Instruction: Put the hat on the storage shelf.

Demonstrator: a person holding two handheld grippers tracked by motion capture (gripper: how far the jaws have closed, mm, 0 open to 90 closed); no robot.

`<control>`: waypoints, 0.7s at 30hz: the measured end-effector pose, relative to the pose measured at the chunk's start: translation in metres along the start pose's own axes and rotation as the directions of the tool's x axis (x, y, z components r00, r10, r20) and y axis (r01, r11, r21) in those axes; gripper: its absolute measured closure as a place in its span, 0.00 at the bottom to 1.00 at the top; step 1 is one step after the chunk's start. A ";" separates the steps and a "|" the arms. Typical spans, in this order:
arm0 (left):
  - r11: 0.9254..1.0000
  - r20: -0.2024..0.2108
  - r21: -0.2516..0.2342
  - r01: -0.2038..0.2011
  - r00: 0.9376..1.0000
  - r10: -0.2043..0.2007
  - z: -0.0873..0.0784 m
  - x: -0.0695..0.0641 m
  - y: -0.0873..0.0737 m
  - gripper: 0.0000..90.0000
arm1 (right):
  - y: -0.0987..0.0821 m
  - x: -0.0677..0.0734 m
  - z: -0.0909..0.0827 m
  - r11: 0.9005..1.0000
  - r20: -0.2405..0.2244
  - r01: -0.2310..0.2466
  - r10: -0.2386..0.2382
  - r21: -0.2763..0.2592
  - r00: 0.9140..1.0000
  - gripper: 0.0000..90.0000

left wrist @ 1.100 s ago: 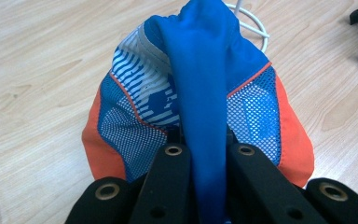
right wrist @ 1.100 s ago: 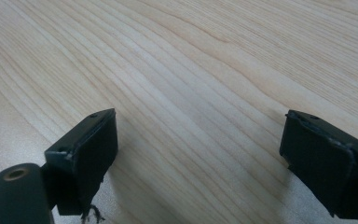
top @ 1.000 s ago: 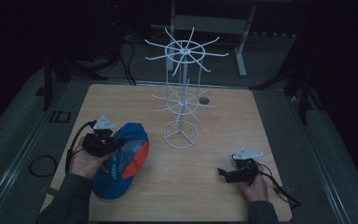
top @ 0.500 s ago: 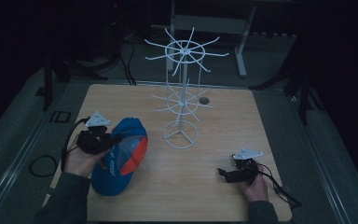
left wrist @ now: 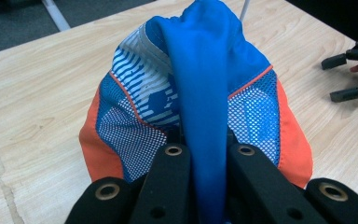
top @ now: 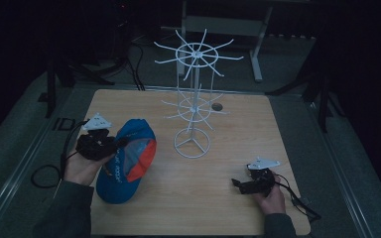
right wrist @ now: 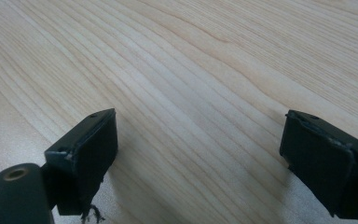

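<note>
Pinching a fold of smooth blue fabric, the left gripper (left wrist: 208,154) holds a cap (left wrist: 200,93) with orange-edged mesh panels beyond its jaws. Right gripper (right wrist: 200,154) jaws stand spread over pale wood-grain tabletop (right wrist: 205,70).

The cap (left wrist: 200,98) was bright blue, with orange side panels, orange piping, white mesh dotted with blue, and a patch of white-and-blue stripes. Its brim (top: 113,178) was blue with white lettering. The left gripper (left wrist: 209,186) was black with brass-coloured rivets; the right gripper (right wrist: 200,154) was black too. The wire stand (top: 193,94) was white, and the table (top: 238,129) was pale wood with fine grain lines.
</note>
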State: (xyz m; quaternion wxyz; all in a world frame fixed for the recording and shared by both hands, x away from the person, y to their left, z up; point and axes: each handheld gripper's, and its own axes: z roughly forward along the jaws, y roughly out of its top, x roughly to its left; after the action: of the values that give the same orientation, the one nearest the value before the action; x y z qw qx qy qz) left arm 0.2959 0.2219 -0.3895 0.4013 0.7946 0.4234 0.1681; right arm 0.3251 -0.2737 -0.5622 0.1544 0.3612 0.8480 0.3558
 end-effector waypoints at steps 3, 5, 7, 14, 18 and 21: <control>1.000 0.000 -0.009 0.002 1.000 -0.002 -0.002 0.000 0.002 1.00 | 0.000 0.000 0.000 1.000 0.000 0.000 0.000 0.001 1.000 0.12; 1.000 0.003 -0.014 0.002 1.000 -0.002 -0.003 0.000 0.003 1.00 | 0.000 0.000 0.000 1.000 0.000 0.000 0.000 0.001 1.000 0.12; 1.000 0.002 -0.018 0.002 1.000 -0.002 -0.004 0.000 0.004 1.00 | 0.000 0.000 0.000 1.000 0.000 0.001 -0.001 0.001 1.000 0.12; 0.999 0.004 -0.034 0.005 1.000 -0.005 -0.007 0.001 0.007 1.00 | 0.000 0.000 0.000 1.000 0.000 0.000 0.000 0.001 1.000 0.12; 0.999 0.004 -0.039 0.007 1.000 -0.007 -0.009 0.001 0.008 1.00 | 0.000 0.000 0.000 1.000 0.000 0.001 -0.001 0.001 1.000 0.12; 0.999 0.005 -0.043 0.008 1.000 -0.008 -0.010 0.002 0.009 1.00 | 0.000 0.000 0.000 1.000 0.000 0.000 0.000 0.001 1.000 0.12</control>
State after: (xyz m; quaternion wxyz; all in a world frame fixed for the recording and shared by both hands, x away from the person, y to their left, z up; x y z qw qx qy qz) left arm 0.2955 0.2254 -0.3767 0.4200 0.7845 0.4219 0.1737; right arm 0.3251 -0.2738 -0.5621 0.1542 0.3611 0.8483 0.3553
